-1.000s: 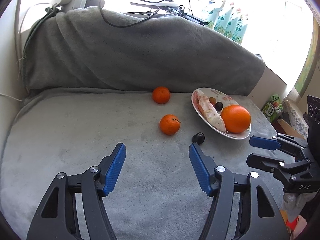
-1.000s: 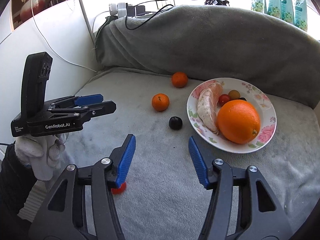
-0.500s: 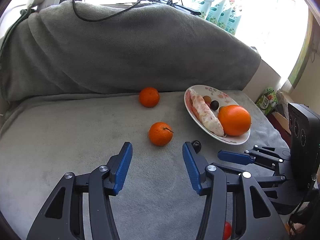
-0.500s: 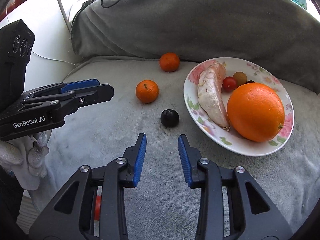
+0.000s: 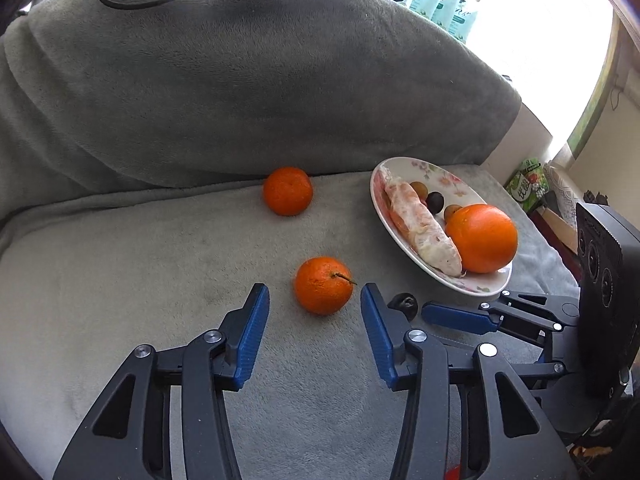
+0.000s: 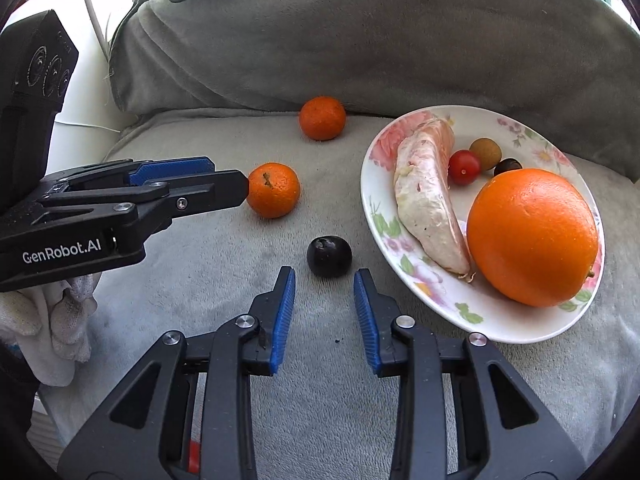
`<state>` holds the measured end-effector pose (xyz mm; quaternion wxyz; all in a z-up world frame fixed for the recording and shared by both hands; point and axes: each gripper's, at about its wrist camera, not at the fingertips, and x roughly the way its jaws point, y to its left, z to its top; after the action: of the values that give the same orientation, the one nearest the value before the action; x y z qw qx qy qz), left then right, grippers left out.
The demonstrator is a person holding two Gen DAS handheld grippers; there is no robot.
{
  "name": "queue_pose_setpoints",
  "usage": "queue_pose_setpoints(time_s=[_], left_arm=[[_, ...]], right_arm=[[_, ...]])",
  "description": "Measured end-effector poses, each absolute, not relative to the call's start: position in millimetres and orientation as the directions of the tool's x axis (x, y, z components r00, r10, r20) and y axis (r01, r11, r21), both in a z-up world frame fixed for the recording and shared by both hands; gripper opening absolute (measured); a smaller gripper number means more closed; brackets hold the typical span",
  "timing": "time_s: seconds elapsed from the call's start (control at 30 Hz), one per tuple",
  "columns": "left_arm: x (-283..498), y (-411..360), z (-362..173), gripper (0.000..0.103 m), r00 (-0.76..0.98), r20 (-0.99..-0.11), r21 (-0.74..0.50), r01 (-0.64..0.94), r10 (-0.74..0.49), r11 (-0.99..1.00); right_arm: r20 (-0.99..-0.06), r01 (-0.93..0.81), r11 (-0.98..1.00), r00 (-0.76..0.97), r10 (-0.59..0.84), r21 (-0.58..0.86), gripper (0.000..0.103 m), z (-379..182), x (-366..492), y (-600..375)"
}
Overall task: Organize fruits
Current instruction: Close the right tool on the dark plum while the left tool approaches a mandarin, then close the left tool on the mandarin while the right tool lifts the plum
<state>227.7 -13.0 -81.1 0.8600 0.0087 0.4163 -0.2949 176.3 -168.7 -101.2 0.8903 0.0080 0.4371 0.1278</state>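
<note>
Both grippers have been brought forward and lower over the grey blanket (image 6: 224, 280) since the earlier frames, and their jaws have just been closing. Before the left gripper (image 5: 316, 300) a stemmed tangerine (image 5: 323, 285) is seen, lying just ahead of the blue pads and not pressed by them; the gap is kept moderately wide. Ahead of the right gripper (image 6: 324, 280) a dark plum (image 6: 329, 256) is found on the blanket, just beyond the fingertips, untouched; the gap there is narrow, with nothing between the pads. A second tangerine (image 6: 322, 117) is left farther back, at the foot of the draped grey backrest (image 6: 380, 40). On the flowered plate (image 6: 516, 330) a large orange (image 6: 532, 236), a peeled pomelo segment (image 6: 428, 196), a cherry tomato (image 6: 464, 167), a brownish round fruit (image 6: 485, 154) and another dark fruit (image 6: 507, 166) are gathered. Between plum and plate nothing is placed, only the plate's raised rim. "GenRobot.AI" can be read on the left gripper's body, which is held by a white-gloved hand (image 6: 52, 320). Green packets (image 5: 440, 4) by the window carry writing too small to be read.
</note>
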Motion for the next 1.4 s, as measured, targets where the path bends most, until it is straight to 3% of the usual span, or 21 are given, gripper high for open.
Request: queue_pose_setpoints(time_s=[0.47,0.83,1.4], left_arm=[[243.2,-13.6,-95.9,0.046,0.435,-0.728,-0.278,0.520,-0.531,0.807],[246.9,-13.4,-96.8,0.032,0.414,-0.719,-0.314,0.522,-0.557,0.793],[239.5,-14.4,-85.1,0.029,0.450,-0.711,-0.291,0.512,-0.541,0.808]], right_arm=[[-0.785,-0.199,0.975,0.586,0.202,0.102,0.031,-106.0,189.9,-161.9],[-0.781,-0.196,0.976,0.595,0.192,0.091,0.026,-108.1,192.3,-158.7],[-0.758,-0.201,0.973,0.615,0.215,0.113,0.025,-100.3,182.1,-166.2]])
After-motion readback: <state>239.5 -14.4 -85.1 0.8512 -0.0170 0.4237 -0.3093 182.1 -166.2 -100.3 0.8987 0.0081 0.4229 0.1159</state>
